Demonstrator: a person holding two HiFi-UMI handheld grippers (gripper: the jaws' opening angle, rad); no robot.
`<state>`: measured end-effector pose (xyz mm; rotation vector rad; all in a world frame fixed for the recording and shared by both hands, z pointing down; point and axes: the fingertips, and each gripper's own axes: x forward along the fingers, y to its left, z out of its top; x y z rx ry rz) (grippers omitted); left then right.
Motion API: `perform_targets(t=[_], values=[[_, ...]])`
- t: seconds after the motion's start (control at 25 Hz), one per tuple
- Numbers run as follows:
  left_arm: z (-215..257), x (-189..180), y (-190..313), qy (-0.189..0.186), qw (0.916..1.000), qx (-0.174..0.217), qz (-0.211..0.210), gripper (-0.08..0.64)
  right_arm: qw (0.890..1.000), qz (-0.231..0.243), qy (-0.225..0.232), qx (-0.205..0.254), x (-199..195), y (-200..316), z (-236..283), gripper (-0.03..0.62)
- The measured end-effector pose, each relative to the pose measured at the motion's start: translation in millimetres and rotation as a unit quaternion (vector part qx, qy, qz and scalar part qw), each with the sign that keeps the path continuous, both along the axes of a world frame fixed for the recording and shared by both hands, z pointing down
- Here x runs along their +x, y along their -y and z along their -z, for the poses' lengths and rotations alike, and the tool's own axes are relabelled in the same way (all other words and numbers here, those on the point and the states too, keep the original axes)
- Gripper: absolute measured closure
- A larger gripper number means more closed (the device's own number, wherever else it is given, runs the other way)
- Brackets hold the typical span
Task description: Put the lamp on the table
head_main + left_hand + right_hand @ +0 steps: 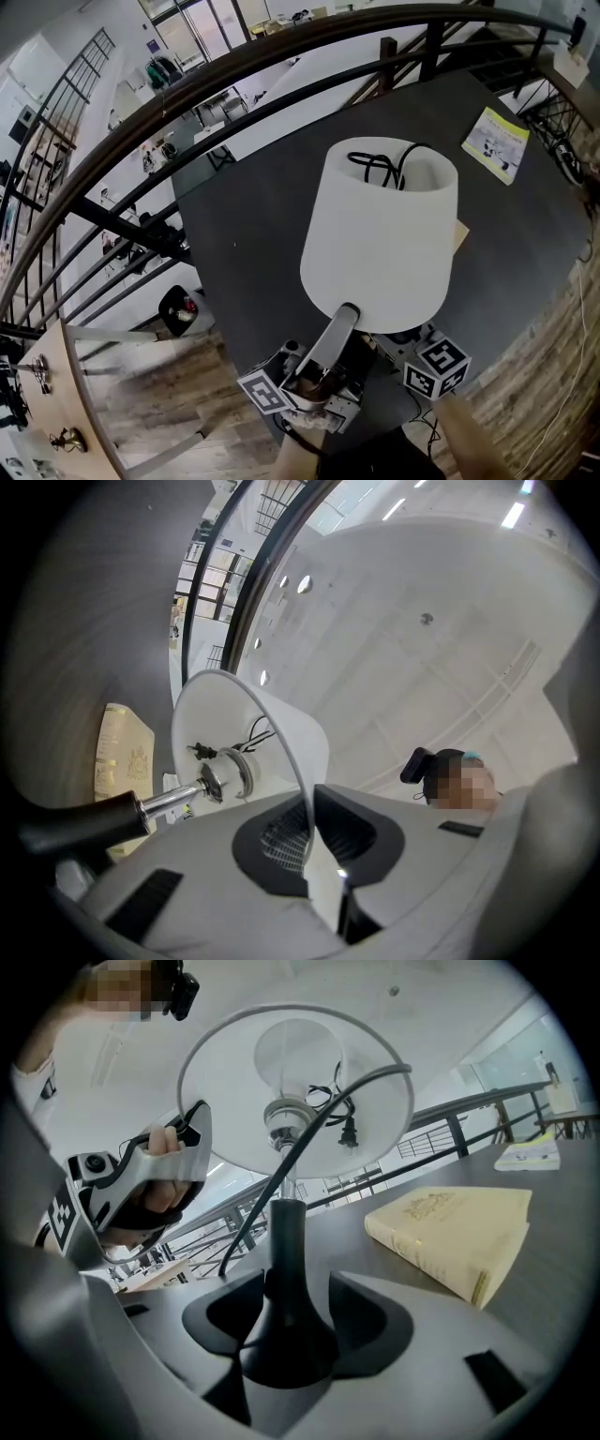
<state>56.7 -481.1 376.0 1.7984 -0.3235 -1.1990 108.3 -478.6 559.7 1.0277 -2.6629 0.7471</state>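
The lamp has a white shade [380, 244] and a black stem and base [281, 1326]; its cord and plug [380, 167] are tucked inside the shade. It stands upright over the dark table [253, 234]. My left gripper [314, 841] is shut on the shade's thin lower rim at the near side. My right gripper [291, 1326] is under the shade, jaws wide apart, with the flared base standing between the pads [375, 1321]. Whether the base rests on the table is hidden. In the head view only the right gripper's marker cube [436, 366] shows.
A cream book [450, 1232] lies on the table just right of the lamp base. A yellow-green booklet [495, 142] lies at the far right corner. A curved dark railing [187, 94] runs round the table's far and left sides, with a drop beyond it.
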Motion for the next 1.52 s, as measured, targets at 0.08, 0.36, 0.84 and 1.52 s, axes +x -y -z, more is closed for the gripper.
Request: perform_targets(t=[0.08, 0.36, 0.84, 1.52], values=[[-1, -1, -4, -0.002, 1.0000, 0.002, 0.002, 0.529, 1.000, -0.013, -0.008, 0.000, 8, -7, -3, 0.351], [-3, -4, -22, 0.000, 0.9999, 0.006, 0.012, 0.522, 0.999, -0.042, -0.010, -0.015, 27, -39, -13, 0.353], [-13, -7, -53, 0.003, 0.9994, 0.007, 0.033, 0.494, 0.999, -0.046, -0.025, -0.011, 34, -71, -14, 0.353], [-25, -1, -86, 0.012, 0.9988, -0.001, 0.047, 0.476, 0.998, -0.011, -0.062, 0.016, 36, -103, -11, 0.353]])
